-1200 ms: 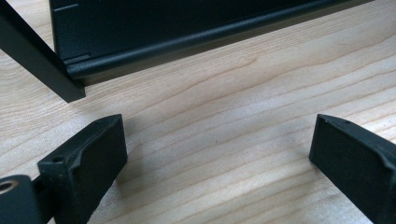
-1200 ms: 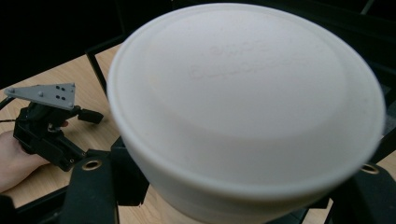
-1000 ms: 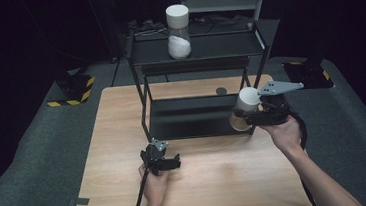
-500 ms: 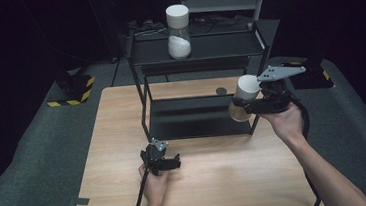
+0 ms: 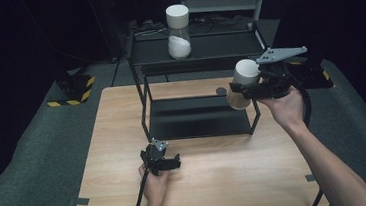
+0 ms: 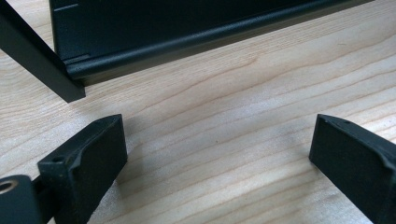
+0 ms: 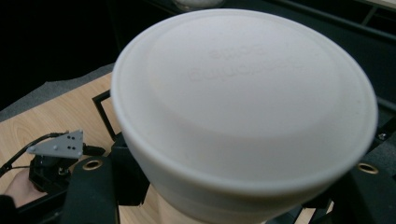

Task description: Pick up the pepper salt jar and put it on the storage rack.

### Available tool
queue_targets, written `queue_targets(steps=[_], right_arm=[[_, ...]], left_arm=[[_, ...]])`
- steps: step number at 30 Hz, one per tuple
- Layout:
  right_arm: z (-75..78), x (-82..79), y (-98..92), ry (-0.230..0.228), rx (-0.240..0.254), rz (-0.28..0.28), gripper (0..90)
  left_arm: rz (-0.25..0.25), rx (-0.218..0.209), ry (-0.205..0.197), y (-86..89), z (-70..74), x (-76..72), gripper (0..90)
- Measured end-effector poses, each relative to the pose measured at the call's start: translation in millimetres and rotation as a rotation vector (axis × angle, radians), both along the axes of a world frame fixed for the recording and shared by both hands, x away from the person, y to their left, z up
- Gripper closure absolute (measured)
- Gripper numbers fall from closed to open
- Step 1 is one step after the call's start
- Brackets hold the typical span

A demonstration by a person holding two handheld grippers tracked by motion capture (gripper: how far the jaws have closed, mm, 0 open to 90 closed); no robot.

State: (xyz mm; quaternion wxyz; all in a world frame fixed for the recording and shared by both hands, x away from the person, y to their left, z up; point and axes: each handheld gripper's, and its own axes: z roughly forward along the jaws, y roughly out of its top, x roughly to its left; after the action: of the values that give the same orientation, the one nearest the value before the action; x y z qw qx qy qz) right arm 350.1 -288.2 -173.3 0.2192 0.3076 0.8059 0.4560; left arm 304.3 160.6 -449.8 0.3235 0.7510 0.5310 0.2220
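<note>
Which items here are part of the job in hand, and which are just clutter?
In the job:
- white-lidded jar, held in the right gripper
- black two-tier shelf
- second white-lidded jar on its top tier

Lying about:
- yellow-black striped block on the floor
- small dark disc on the table

embossed lid [image 7: 243, 88] lettering, too faint to read

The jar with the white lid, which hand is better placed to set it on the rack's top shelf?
Right. The right gripper is shut on the jar, held by the top shelf. The left gripper rests low on the table, jaws open and empty.
</note>
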Motion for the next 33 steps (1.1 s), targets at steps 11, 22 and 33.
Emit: queue_targets(steps=[11,22,33], right_arm=[[29.2,12.1,10.7,0.0,-0.006,0.004,34.6],[56.5,31.0,20.3,0.012,0.009,-0.008,34.6],[76.6,49.0,35.2,0.023,0.017,-0.034,34.7]], left_arm=[[0.0,0.002,0.0,-0.1,0.2,0.0,4.1],[0.0,0.002,0.0,-0.2,0.1,-0.1,4.1],[-0.002,0.004,0.002,0.0,0.6,0.2,4.1]])
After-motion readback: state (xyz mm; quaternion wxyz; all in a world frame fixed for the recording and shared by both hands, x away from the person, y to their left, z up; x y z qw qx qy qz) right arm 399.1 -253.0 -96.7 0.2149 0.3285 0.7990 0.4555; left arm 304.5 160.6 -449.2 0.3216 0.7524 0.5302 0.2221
